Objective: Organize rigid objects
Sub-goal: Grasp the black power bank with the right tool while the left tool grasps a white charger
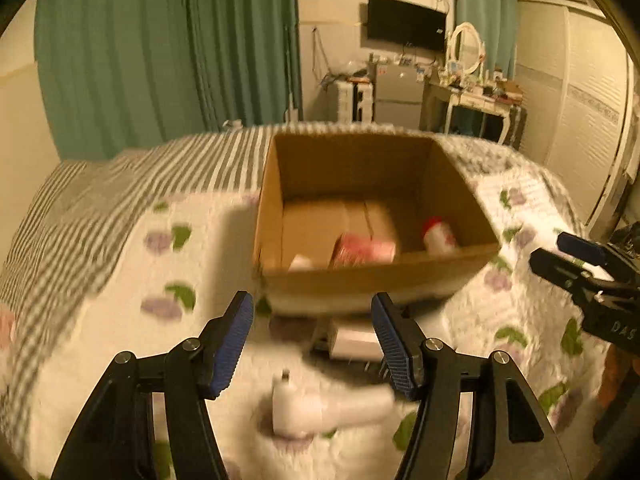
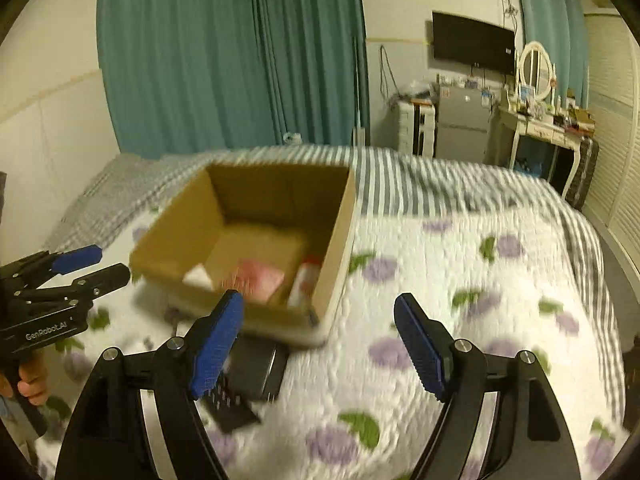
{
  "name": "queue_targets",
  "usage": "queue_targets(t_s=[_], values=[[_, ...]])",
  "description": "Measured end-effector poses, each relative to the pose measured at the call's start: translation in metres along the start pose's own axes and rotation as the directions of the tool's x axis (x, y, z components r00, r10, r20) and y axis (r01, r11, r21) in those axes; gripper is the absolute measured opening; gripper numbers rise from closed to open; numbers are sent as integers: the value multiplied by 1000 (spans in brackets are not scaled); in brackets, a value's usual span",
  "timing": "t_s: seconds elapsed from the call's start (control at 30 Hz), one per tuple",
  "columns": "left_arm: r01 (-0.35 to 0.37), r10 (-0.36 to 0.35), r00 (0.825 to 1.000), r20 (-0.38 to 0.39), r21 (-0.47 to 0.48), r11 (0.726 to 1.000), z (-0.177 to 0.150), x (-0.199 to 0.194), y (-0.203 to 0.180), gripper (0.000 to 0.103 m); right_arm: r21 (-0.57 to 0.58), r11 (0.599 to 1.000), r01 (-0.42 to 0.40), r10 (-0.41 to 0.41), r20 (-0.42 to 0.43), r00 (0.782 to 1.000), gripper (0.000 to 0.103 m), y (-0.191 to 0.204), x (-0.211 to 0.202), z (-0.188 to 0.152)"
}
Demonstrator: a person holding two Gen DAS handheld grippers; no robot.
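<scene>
An open cardboard box (image 1: 380,276) (image 2: 192,216) sits on the bed. Inside lie a pink packet (image 1: 362,249) (image 2: 258,280), a white bottle with a red cap (image 1: 438,236) (image 2: 306,280) and a small white item (image 1: 300,261) (image 2: 198,276). My left gripper (image 1: 313,344) is open and empty above a white angled object (image 1: 320,404); a white flat box (image 1: 352,340) lies just before the cardboard box. My right gripper (image 2: 318,348) is open and empty; a black case (image 2: 256,368) and a black remote-like item (image 2: 230,404) lie by its left finger. Each gripper shows in the other's view, the right one (image 1: 560,252) and the left one (image 2: 92,266).
The bed carries a white blanket with purple flowers (image 2: 460,320) and a grey striped sheet (image 1: 120,184). Green curtains (image 2: 224,60), a wall TV (image 1: 406,22), a small fridge (image 2: 464,128) and a cluttered dressing table (image 2: 548,120) stand behind.
</scene>
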State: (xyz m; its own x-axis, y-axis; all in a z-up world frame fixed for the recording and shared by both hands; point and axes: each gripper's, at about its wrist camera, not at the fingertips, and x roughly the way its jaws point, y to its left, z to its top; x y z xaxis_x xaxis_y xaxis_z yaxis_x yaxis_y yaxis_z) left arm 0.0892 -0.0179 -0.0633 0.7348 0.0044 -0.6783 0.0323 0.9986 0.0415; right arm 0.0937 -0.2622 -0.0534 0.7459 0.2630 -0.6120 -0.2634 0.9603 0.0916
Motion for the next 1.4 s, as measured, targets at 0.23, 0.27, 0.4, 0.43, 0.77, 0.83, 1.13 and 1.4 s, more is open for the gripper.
queue_targets(t_s=[0.23, 0.27, 0.4, 0.43, 0.77, 0.83, 1.13, 1.4], values=[[-38, 40, 996, -84, 20, 999, -31, 34, 3, 64, -24, 1000, 2, -4, -85, 996, 78, 17, 18, -31], [-34, 36, 995, -95, 15, 999, -34, 39, 5, 64, -24, 1000, -1, -1, -102, 995, 77, 20, 23, -34], [-36, 36, 992, -123, -1, 999, -39, 51, 13, 64, -43, 999, 5, -12, -166, 986, 77, 35, 47, -41], [-42, 41, 991, -126, -1, 999, -39, 52, 14, 64, -47, 999, 5, -13, -180, 984, 77, 38, 54, -41], [-19, 13, 991, -130, -42, 999, -36, 52, 21, 64, -38, 996, -76, 60, -315, 947, 53, 58, 116, -51], [-18, 14, 991, -134, -28, 999, -37, 53, 17, 64, -64, 995, -74, 49, -329, 943, 53, 63, 121, -53], [57, -57, 989, -138, -3, 998, -37, 50, 0, 64, -53, 997, -48, 29, -308, 951, 43, 56, 102, -55], [108, -87, 979, -185, 107, 988, -32, 69, -39, 64, 29, 999, -33, 39, -248, 968, 42, 23, 64, -44]])
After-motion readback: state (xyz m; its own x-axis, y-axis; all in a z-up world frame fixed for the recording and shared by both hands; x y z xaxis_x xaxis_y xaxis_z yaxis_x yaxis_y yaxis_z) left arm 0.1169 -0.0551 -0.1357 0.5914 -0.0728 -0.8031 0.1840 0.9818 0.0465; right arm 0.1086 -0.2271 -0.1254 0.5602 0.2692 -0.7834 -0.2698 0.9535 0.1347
